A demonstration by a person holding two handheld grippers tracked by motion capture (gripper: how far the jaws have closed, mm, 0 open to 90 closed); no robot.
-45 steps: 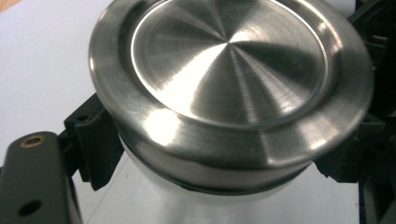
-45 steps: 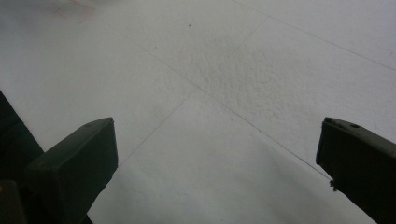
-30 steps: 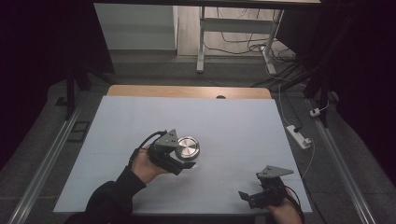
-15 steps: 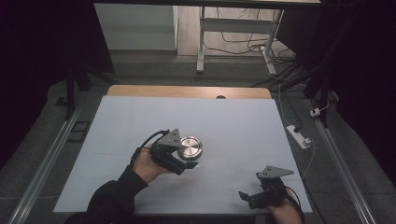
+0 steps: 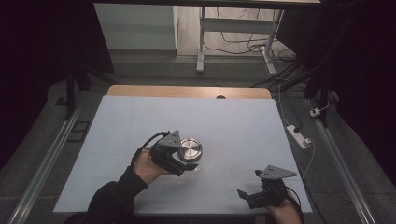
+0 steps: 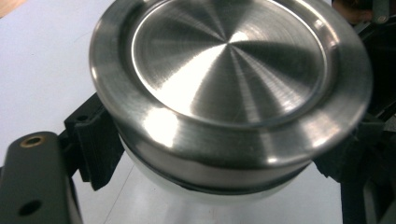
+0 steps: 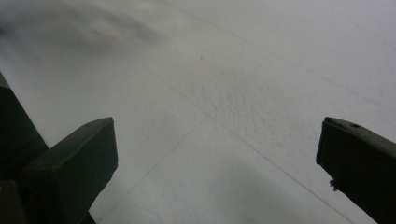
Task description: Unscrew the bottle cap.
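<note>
**Steel lid gripped left of centre, right tongs idle at the near edge**

Pale grey sheeting covered the tabletop [image 5: 233, 121], with a strip of bare wood showing along its far edge and dark floor all round. Beyond the right side I saw a white power strip [image 5: 298, 136] on the floor, its cord trailing off, and behind the far edge stood the legs of a white frame [image 5: 201, 42] among loose cables. My left tongs [image 5: 187, 161] were closed on the round steel lid [image 5: 190, 149], one black jaw pressed to each side of its rim; it sat a little left of the middle of the sheet. From the left gripper view the lid [image 6: 229, 88] sat tilted, its brushed top facing the camera. My right tongs [image 5: 250, 196] rested at the near right edge, well apart from the lid, jaws spread wide with bare sheet between them. Nothing lay between the two.
</note>
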